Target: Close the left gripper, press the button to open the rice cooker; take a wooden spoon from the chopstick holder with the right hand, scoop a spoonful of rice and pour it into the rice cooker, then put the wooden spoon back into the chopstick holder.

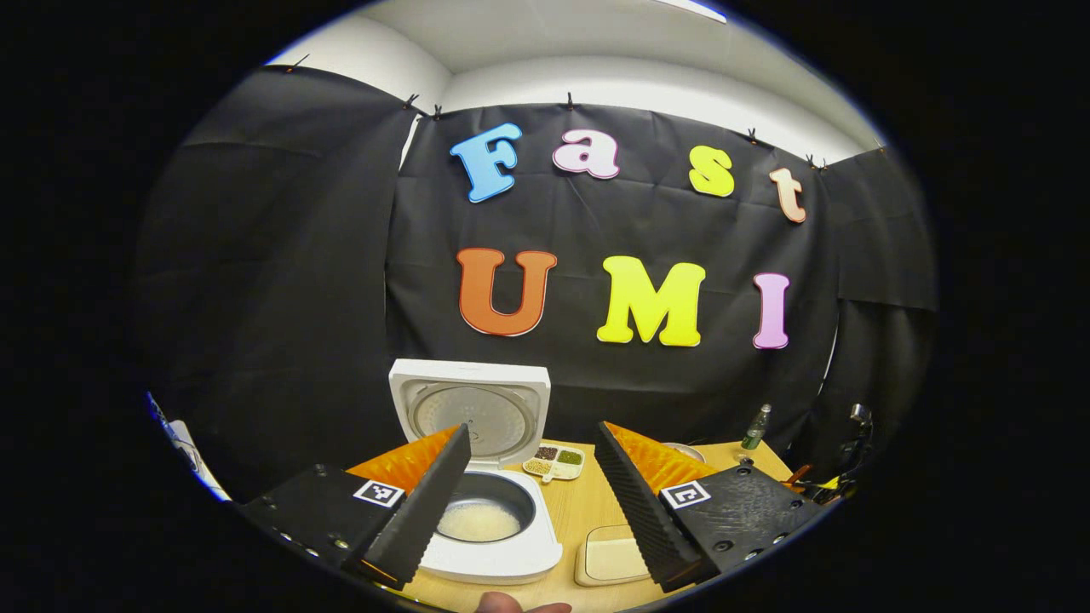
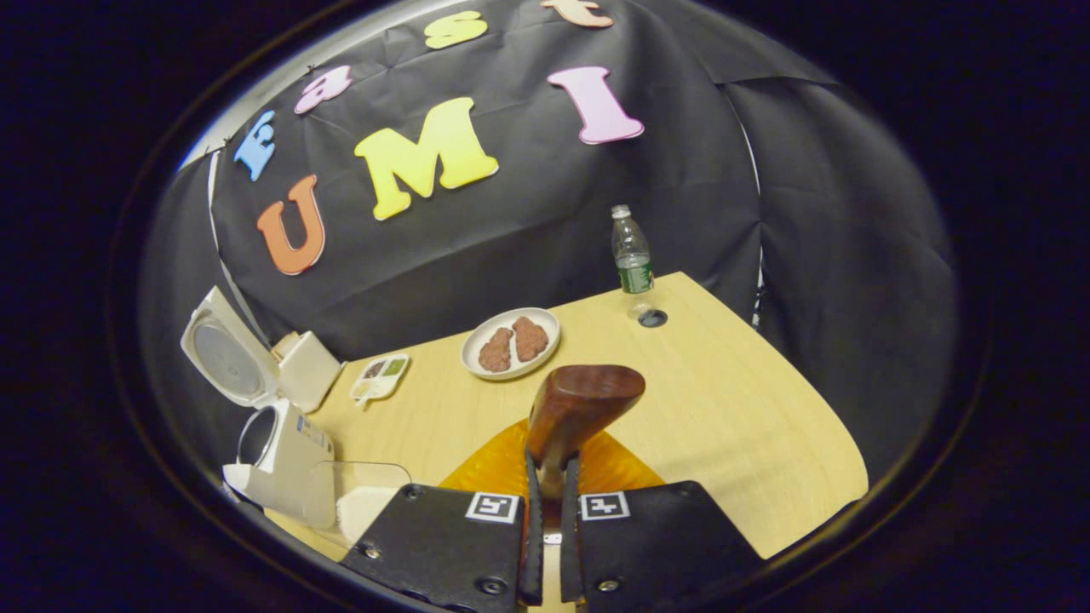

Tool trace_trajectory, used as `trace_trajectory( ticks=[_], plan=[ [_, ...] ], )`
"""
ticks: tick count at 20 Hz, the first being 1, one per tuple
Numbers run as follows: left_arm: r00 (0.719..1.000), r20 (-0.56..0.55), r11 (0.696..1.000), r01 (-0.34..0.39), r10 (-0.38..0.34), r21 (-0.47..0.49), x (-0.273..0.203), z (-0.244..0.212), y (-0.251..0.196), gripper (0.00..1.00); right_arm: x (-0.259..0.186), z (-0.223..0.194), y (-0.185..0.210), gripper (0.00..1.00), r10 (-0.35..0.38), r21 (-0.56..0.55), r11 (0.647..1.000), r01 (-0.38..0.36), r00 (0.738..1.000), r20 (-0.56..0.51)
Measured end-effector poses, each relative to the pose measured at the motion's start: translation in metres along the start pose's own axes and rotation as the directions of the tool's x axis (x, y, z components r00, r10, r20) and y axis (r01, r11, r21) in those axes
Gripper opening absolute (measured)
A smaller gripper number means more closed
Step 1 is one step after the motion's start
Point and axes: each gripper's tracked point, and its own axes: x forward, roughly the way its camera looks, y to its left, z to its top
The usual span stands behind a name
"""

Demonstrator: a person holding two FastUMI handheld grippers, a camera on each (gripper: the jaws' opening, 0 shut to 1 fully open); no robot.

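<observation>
In the left gripper view, the left gripper [image 1: 532, 502] hangs released, fingers spread wide, above the cooker [image 1: 494, 524]. Its lid [image 1: 470, 413] stands up, and rice [image 1: 479, 521] lies in the pot. A small divided dish [image 1: 555, 461] sits behind it and a clear box [image 1: 615, 558] just beside it.

In the right gripper view, the right gripper [image 2: 549, 477] is clenched on the spoon [image 2: 579, 409], whose bowl looks empty, though the angle is poor. The cooker [image 2: 285, 460] stands open at the table's [image 2: 732, 417] left edge; a plate [image 2: 511, 342] and bottle [image 2: 631, 251] lie beyond.

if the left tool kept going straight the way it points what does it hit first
Probably the open rice cooker just ahead of the left tool: its bowl and raised lid lie slightly left of centre. Depth is hard to judge.
</observation>
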Motion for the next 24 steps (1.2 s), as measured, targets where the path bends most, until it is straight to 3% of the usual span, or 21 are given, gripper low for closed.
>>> trace_trajectory(
  ticks=[11, 15, 17, 18, 19, 24],
  plan=[
    [1.000, -0.017, 1.000, -0.012, 0.012, 0.020, 0.006, -0.001, 0.004, 0.94, 0.018, -0.017, 0.002, 0.16, 0.004, 0.011, 1.000, -0.003, 1.000, -0.029],
    [1.000, -0.009, 1.000, -0.003, 0.003, 0.016, 0.010, 0.001, 0.002, 0.94, 0.014, -0.009, 0.010, 0.24, 0.042, 0.019, 0.999, -0.042, 0.999, -0.015],
    [1.000, 0.000, 1.000, 0.006, -0.006, 0.015, 0.012, 0.004, 0.000, 0.94, 0.010, 0.000, 0.008, 0.52, 0.032, 0.001, 0.999, -0.032, 0.999, 0.006],
    [1.000, 0.005, 1.000, 0.011, -0.011, 0.014, 0.013, 0.006, 0.000, 0.94, 0.007, 0.009, 0.006, 0.74, 0.024, -0.001, 1.000, -0.024, 0.999, 0.024],
    [1.000, 0.012, 1.000, 0.016, -0.016, 0.010, 0.015, 0.008, -0.001, 0.94, 0.001, 0.019, 0.006, 0.81, 0.020, 0.000, 1.000, -0.020, 0.999, 0.039],
    [0.998, 0.055, 0.999, 0.038, -0.038, 0.004, 0.024, 0.020, 0.002, 0.94, -0.040, 0.075, -0.003, 0.84, -0.013, -0.016, 1.000, 0.016, 0.987, 0.159]
  ],
)
